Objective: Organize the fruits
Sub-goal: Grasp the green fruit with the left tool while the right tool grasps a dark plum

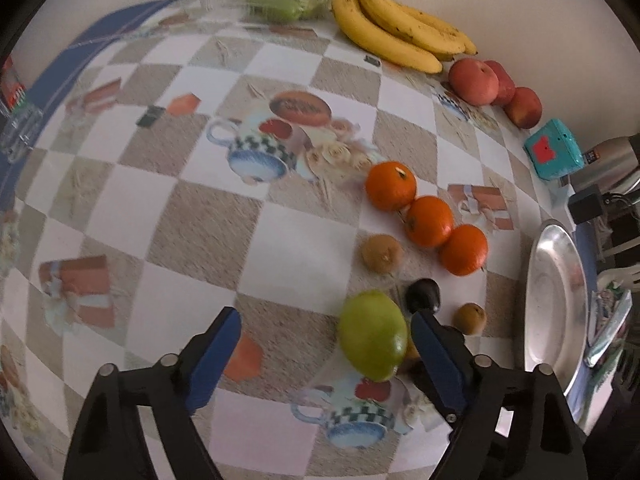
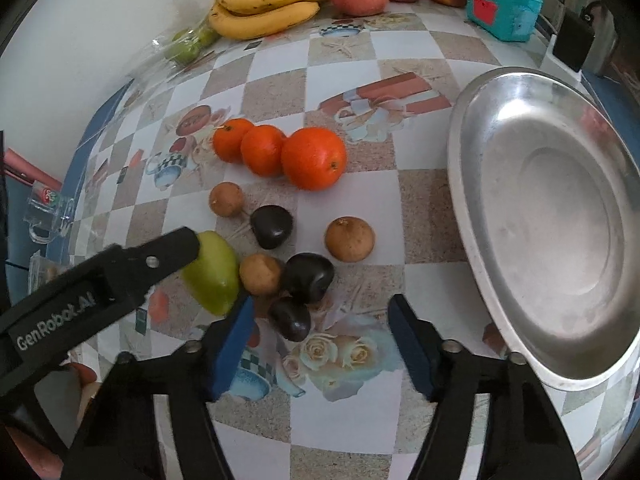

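We see the left gripper point(image 1: 326, 336) spread, unclamped, around the green mango point(image 1: 373, 334), which hugs its three-o'clock finger, long axis toward twelve. Our right gripper point(image 2: 322, 334), also spread, holds nothing.

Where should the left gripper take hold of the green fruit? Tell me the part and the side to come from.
Grip the green fruit across its narrow middle, coming from above. It lies on its side on the table, so both long flanks are free. The left gripper already straddles it; one brown fruit crowds one end, so avoid an end-to-end grip.
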